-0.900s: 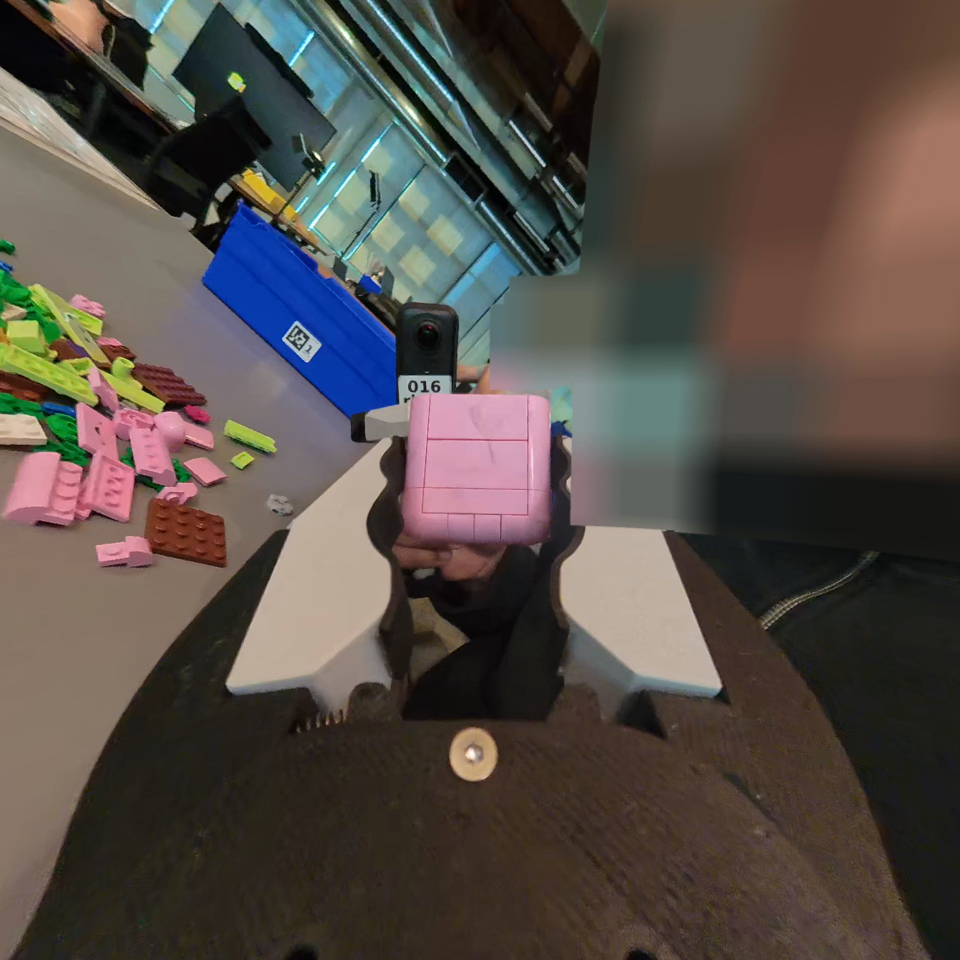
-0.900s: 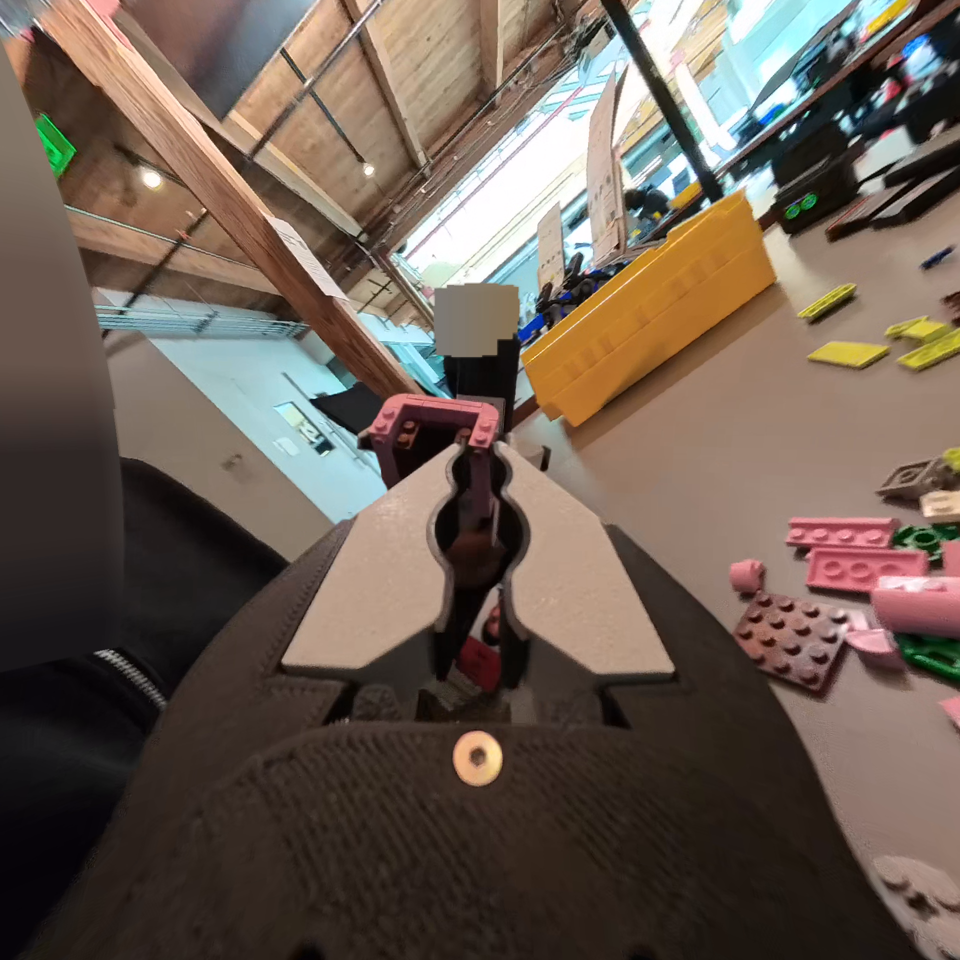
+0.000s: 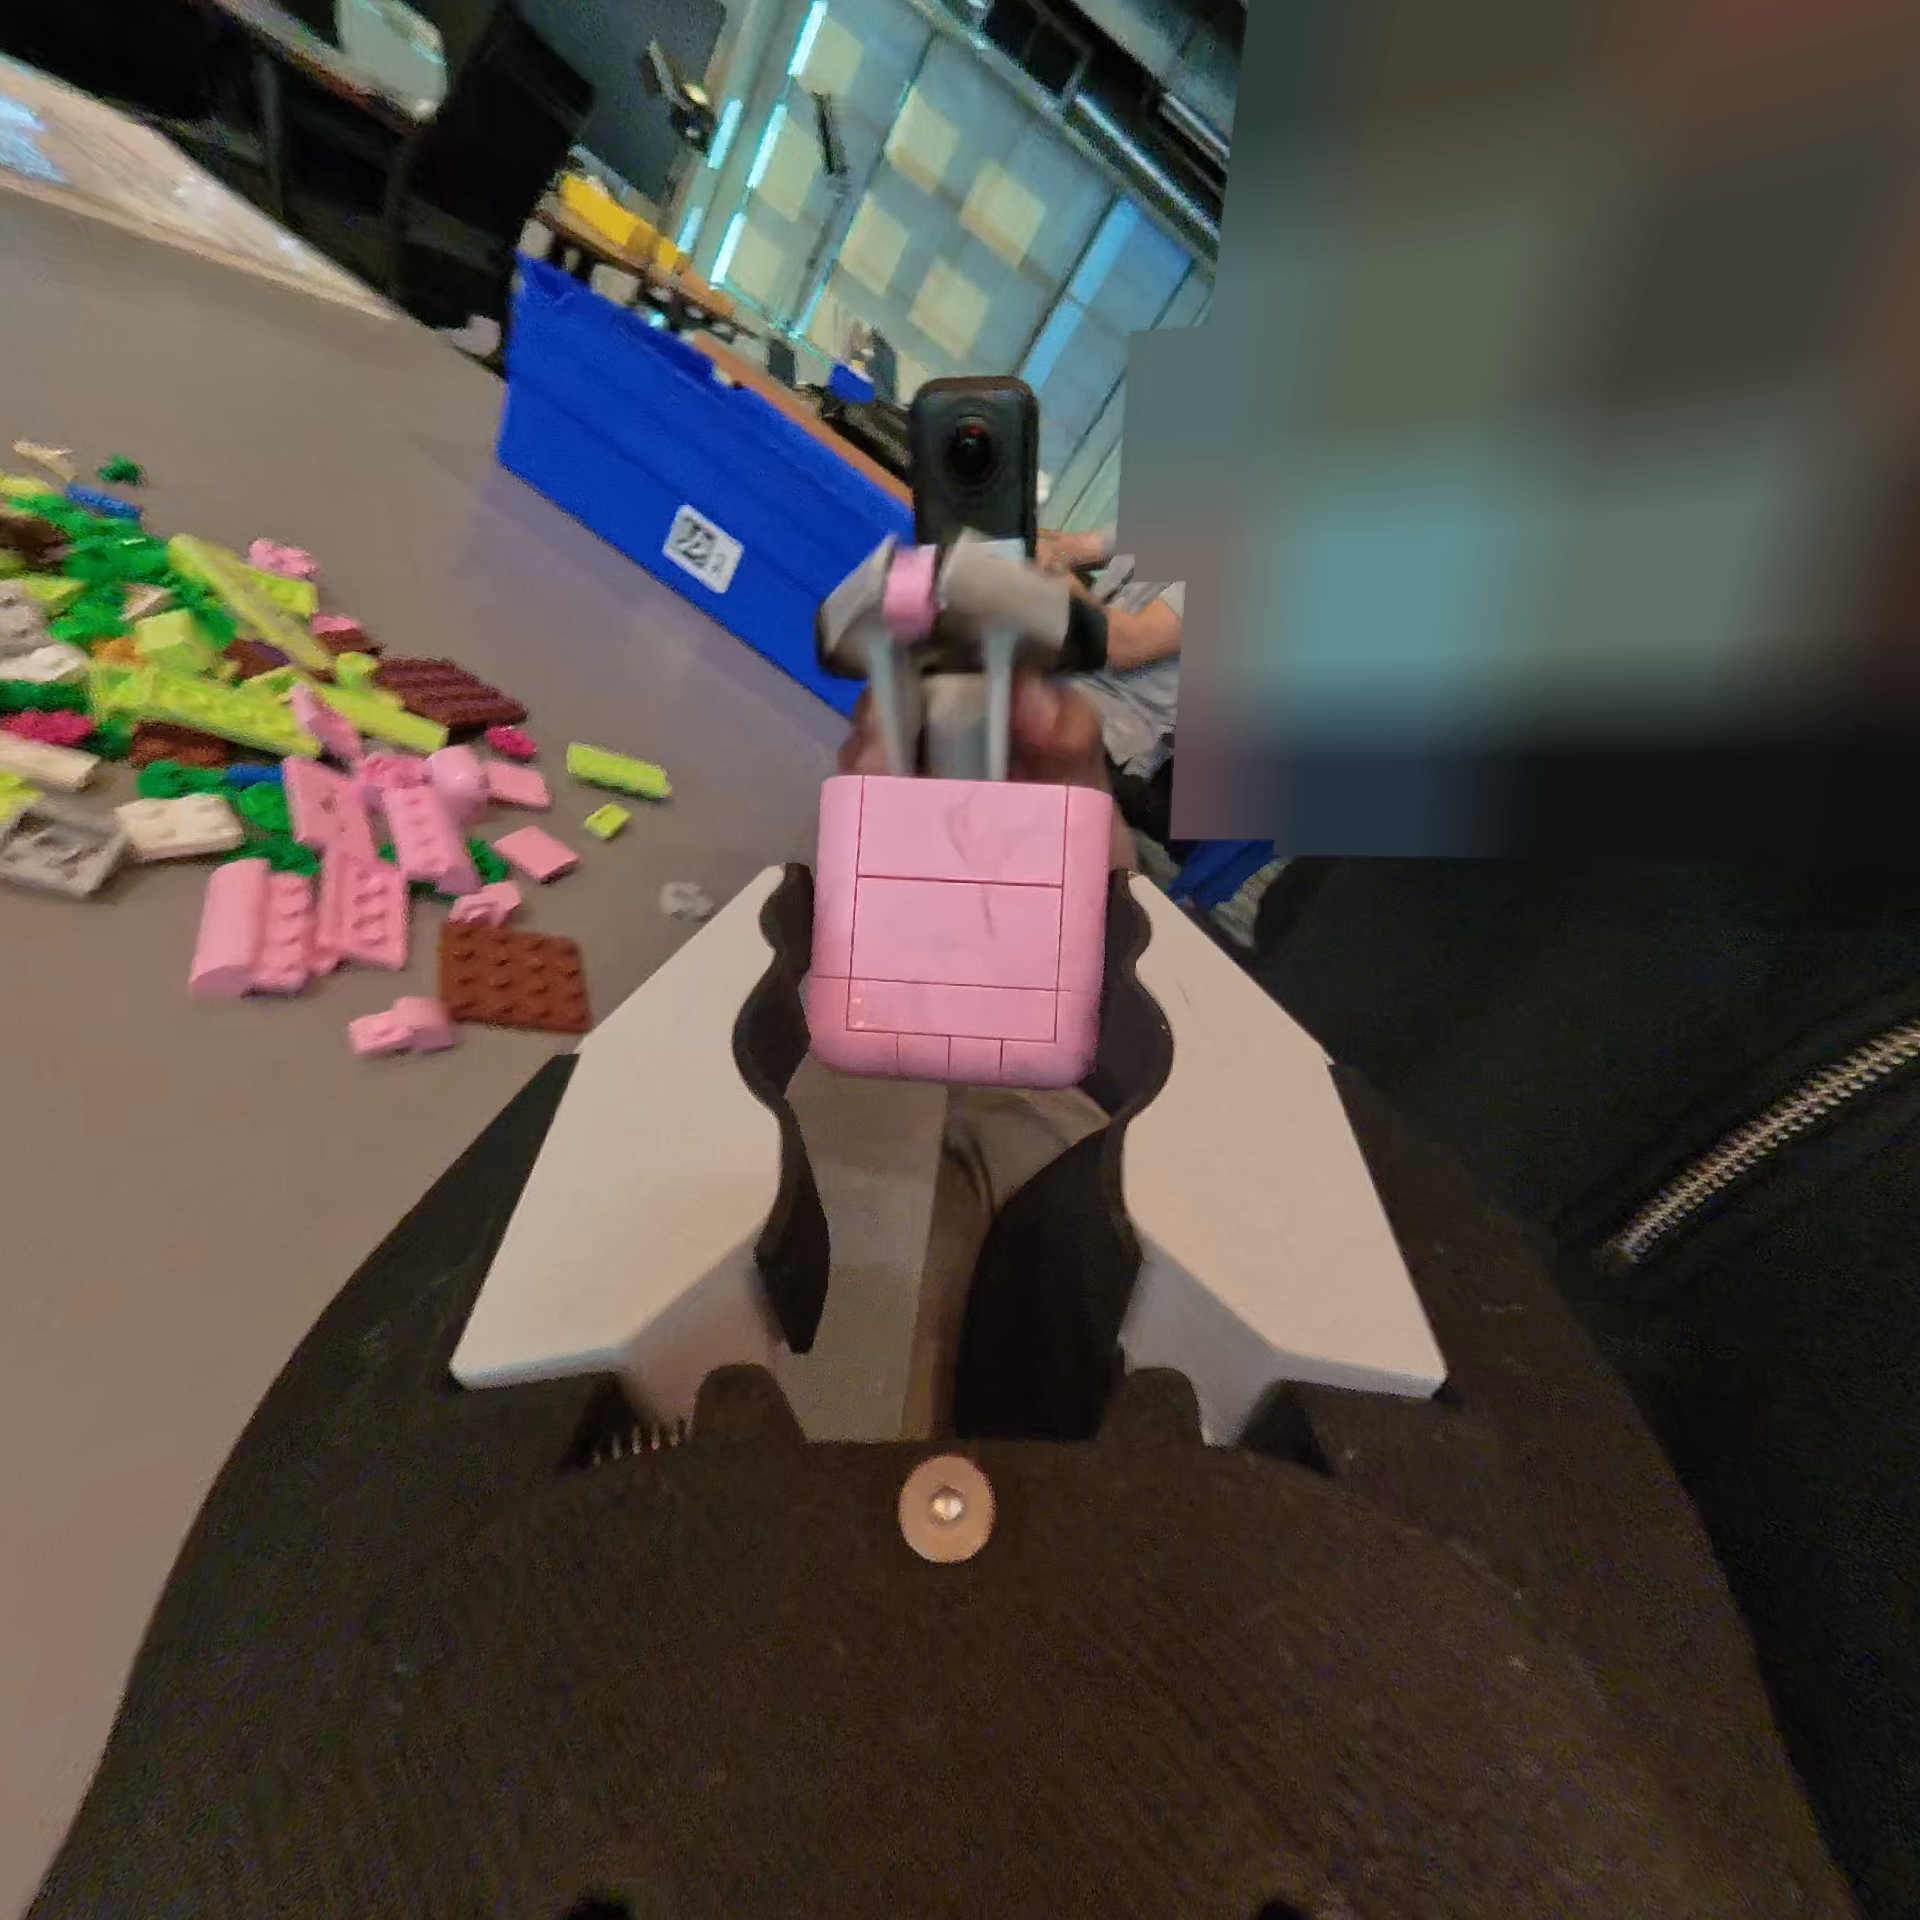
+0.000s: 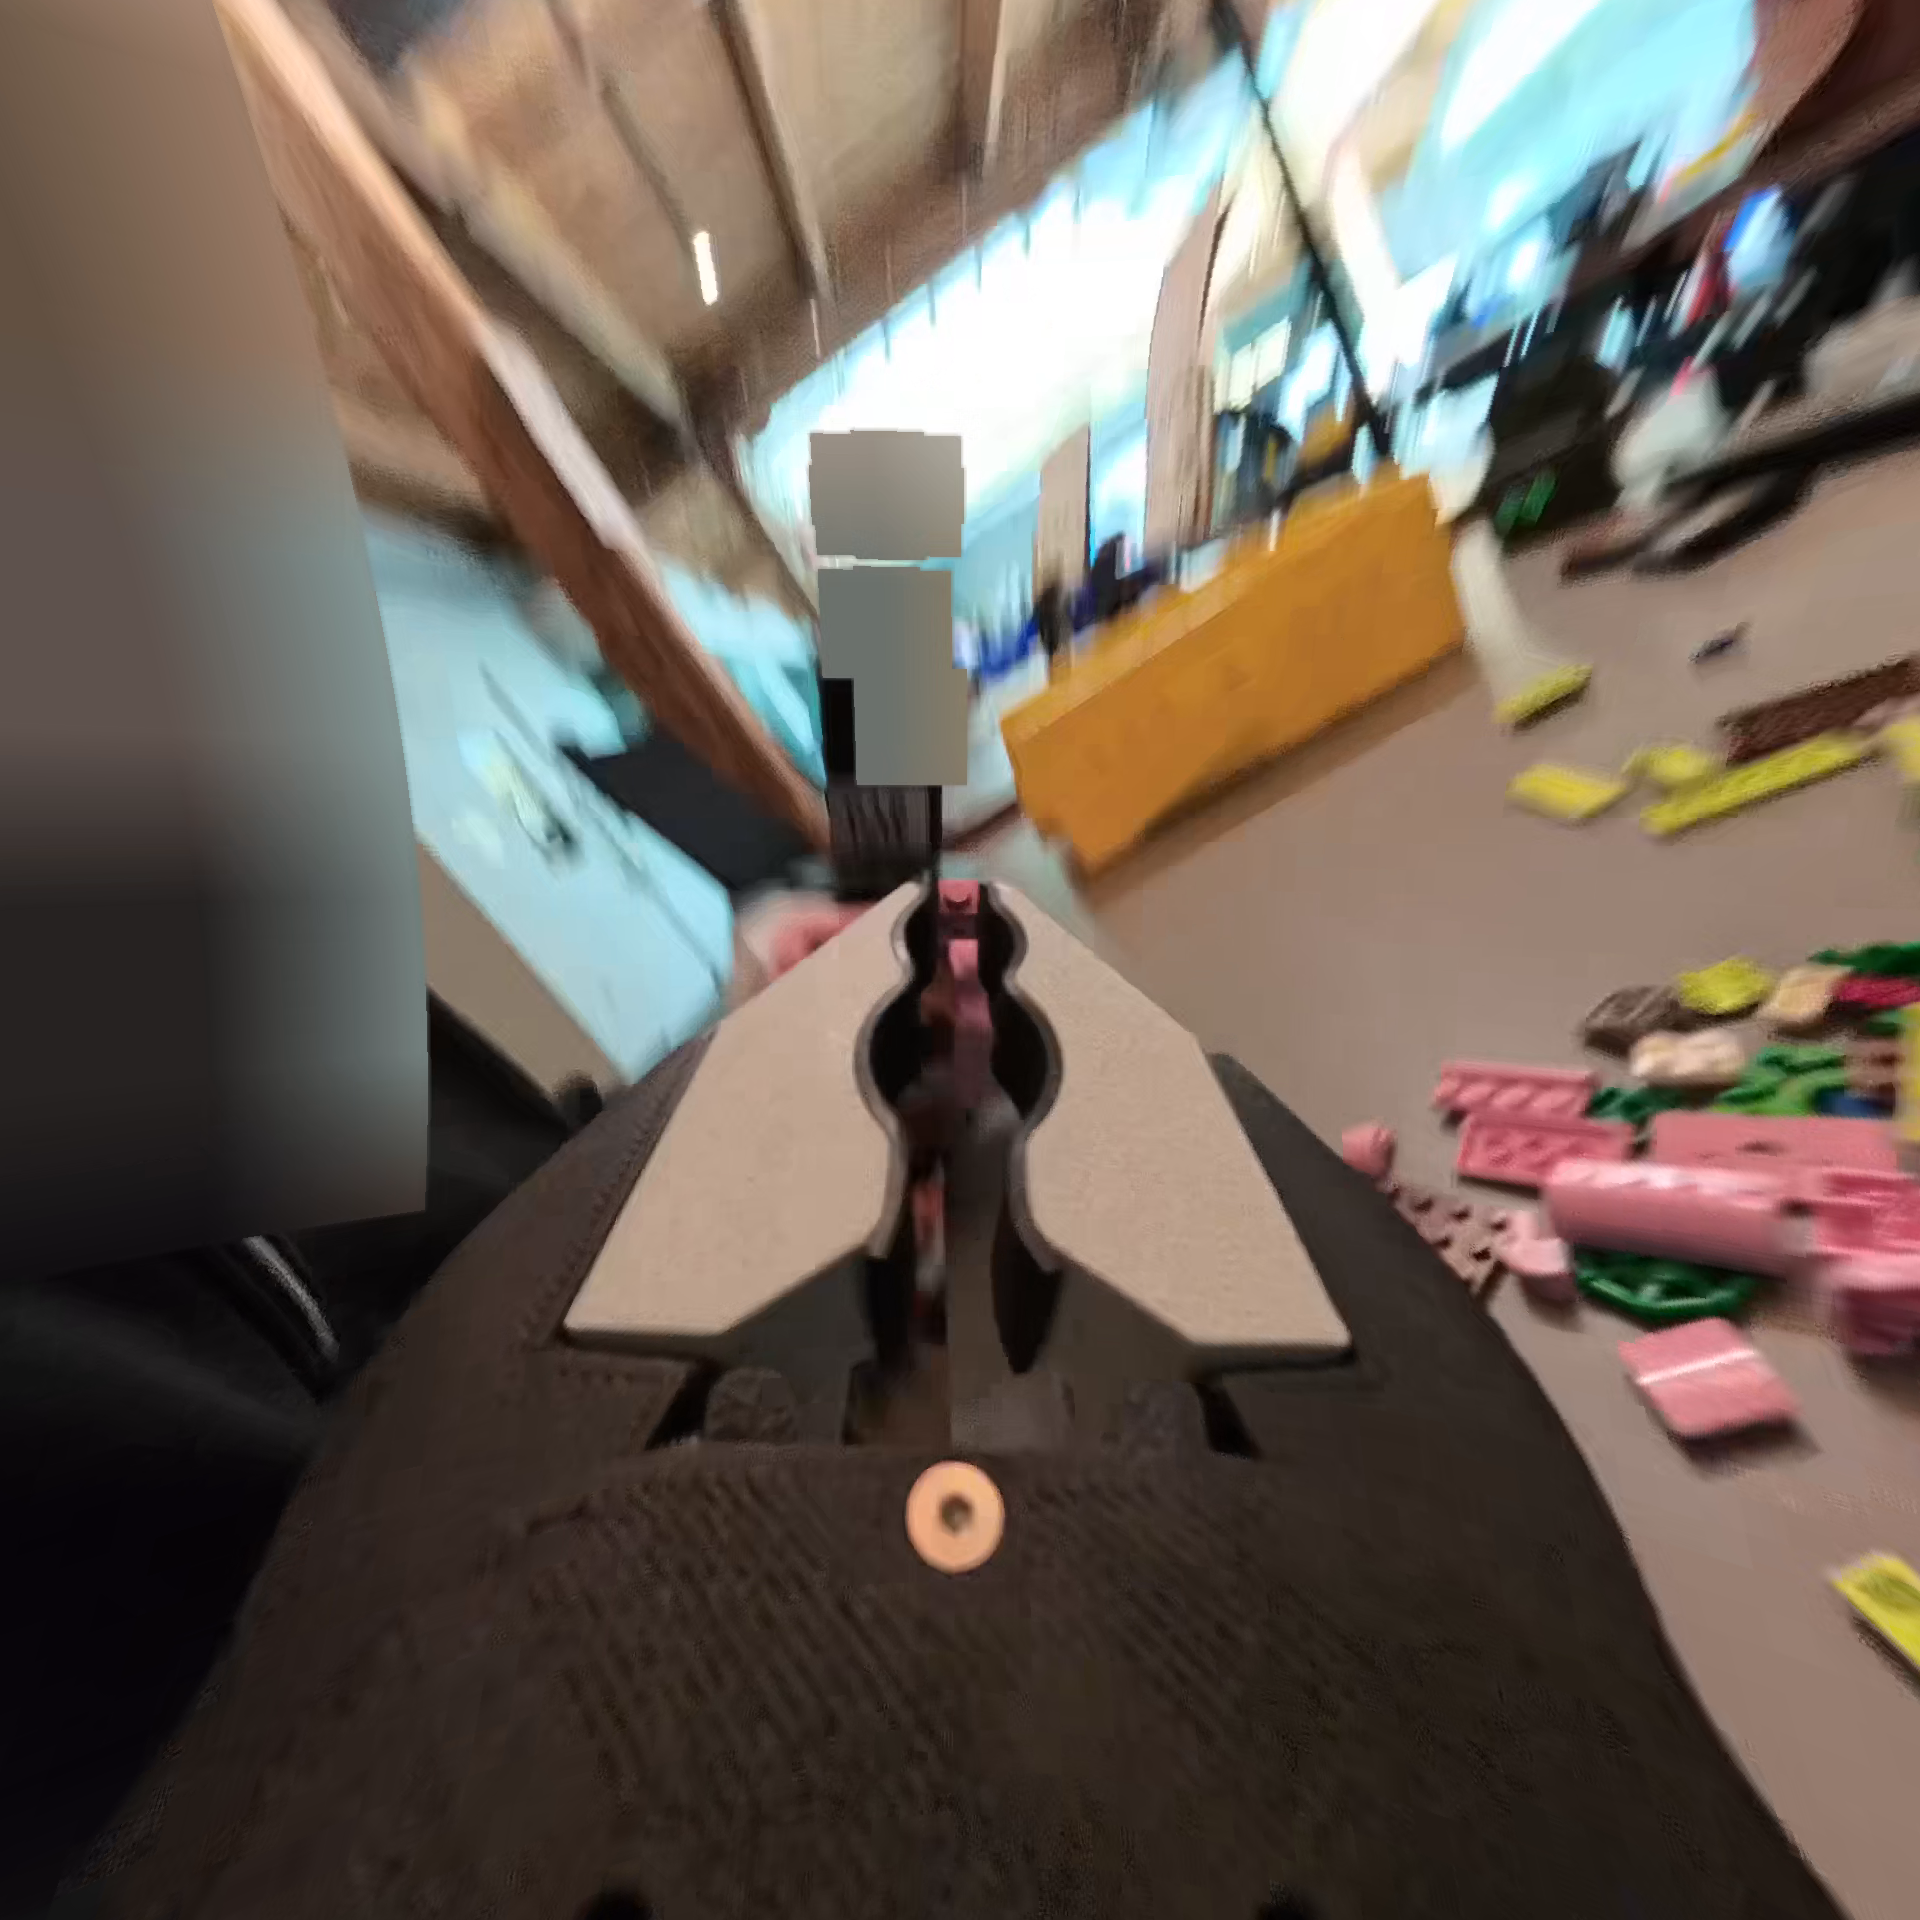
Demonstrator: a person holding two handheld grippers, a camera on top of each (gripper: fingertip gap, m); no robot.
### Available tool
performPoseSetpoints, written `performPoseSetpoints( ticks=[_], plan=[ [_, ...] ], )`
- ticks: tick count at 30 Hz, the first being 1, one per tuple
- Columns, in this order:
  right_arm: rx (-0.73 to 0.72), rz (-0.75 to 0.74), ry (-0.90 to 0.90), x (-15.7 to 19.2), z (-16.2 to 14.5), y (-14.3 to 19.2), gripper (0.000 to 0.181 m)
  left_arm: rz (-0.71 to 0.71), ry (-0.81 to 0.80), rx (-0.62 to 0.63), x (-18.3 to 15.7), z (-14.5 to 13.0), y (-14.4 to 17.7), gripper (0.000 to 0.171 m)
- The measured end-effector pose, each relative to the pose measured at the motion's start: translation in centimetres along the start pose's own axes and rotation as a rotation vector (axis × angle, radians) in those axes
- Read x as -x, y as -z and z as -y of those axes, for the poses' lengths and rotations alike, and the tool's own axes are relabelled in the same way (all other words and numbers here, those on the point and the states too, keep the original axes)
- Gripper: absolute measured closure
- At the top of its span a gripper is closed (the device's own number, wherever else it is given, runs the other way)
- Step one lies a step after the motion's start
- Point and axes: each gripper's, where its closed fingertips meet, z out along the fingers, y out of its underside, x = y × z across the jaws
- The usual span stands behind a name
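Where the left gripper (image 3: 956, 925) is raised off the tabletop (image 3: 312, 1143), its jaws clamp a pink block (image 3: 956, 925) by two opposite sides, smooth face to camera. Right gripper (image 4: 954, 914): jaws nearly closed, pinching a small pink piece (image 4: 961, 997) just beyond the block. Loose bricks (image 3: 312, 831) lie heaped on the tabletop, near a blue bin (image 3: 665, 488) and a yellow bin (image 4: 1247, 665).
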Motion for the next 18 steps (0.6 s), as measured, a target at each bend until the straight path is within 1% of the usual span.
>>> performPoseSetpoints(
  ticks=[1,2,3,4,6,7,9,11,14,16,18],
  plan=[
    [-0.068,-0.004,-0.041,-0.5,1.8,1.5,0.178,-0.002,0.016,-0.034,0.4,0.3,0.5,0.117],
    [-0.047,-0.057,-0.032,-1.6,2.3,2.7,0.178,-0.041,0.047,-0.082,0.1,1.1,1.0,0.117],
    [-0.002,-0.131,0.023,-2.4,2.2,3.4,0.177,-0.072,0.070,-0.114,-0.1,1.7,1.3,0.117],
    [0.007,-0.168,0.071,-2.6,2.4,3.8,0.177,-0.077,0.073,-0.136,-0.1,2.2,1.5,0.117],
    [0.013,-0.170,0.096,-2.2,2.5,3.6,0.177,-0.074,0.067,-0.147,0.0,2.4,1.5,0.117],
    [0.032,-0.179,0.081,-2.6,2.1,3.3,0.177,-0.084,0.063,-0.162,-0.1,2.6,1.6,0.117],
    [0.121,-0.182,0.033,-3.5,0.3,2.6,0.177,-0.120,0.079,-0.204,-0.5,3.0,1.8,0.117],
    [0.251,-0.243,0.026,-4.9,-2.1,2.3,0.177,-0.123,0.082,-0.216,-0.3,3.0,2.0,0.117],
    [0.382,-0.369,0.122,-6.3,-3.7,2.6,0.177,-0.095,0.057,-0.195,0.1,2.6,1.9,0.117],
    [0.492,-0.509,0.212,-8.2,-4.6,3.8,0.177,-0.081,0.049,-0.190,0.3,2.6,1.9,0.117],
    [0.561,-0.589,0.291,-9.2,-4.9,4.7,0.176,-0.068,0.037,-0.187,0.4,2.5,1.9,0.117]
  ],
)
